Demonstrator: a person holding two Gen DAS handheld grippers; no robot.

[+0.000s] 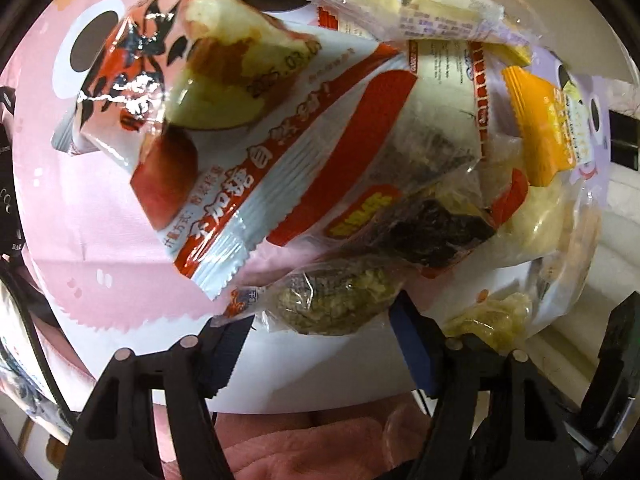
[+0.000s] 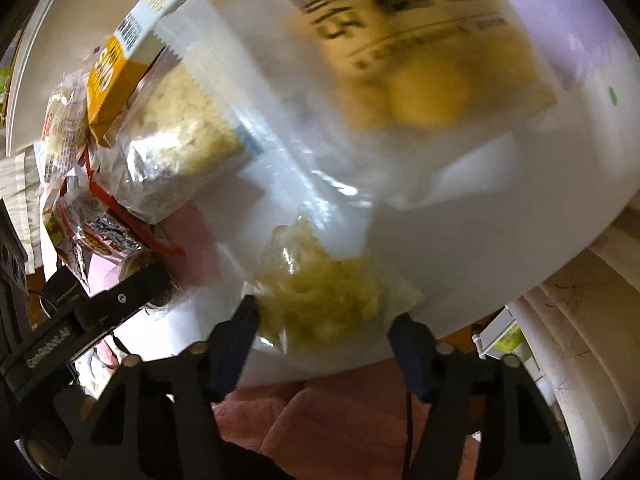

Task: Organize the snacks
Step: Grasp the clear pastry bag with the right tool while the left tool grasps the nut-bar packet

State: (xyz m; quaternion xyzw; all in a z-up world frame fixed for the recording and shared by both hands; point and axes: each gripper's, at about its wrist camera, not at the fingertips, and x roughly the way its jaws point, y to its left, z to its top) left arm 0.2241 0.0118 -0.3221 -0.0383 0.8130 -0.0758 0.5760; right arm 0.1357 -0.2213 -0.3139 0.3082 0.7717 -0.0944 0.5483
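Note:
Snack packets lie heaped on a white round table (image 1: 320, 364). My left gripper (image 1: 324, 332) points steeply down, and its blue pads (image 1: 404, 332) touch both ends of a clear packet of green-brown crumbly snack (image 1: 332, 304) at the pile's near edge. Above it lie a red-and-white apple-chip packet (image 1: 224, 160) and a dark seaweed-like packet (image 1: 432, 232). My right gripper (image 2: 326, 324) has its pads against the sides of a clear packet of pale yellow flaky snack (image 2: 320, 296). That yellow packet (image 1: 488, 320) also shows to the right in the left wrist view.
A pink bag (image 1: 100, 220) lies under the pile on the left, an orange packet (image 1: 540, 128) on the right. A large blurred yellow bag (image 2: 420, 80) fills the upper part of the right wrist view, beside a pastry packet (image 2: 180, 128) and an orange box (image 2: 108, 76). Pink cloth (image 2: 320, 420) lies below the table edge.

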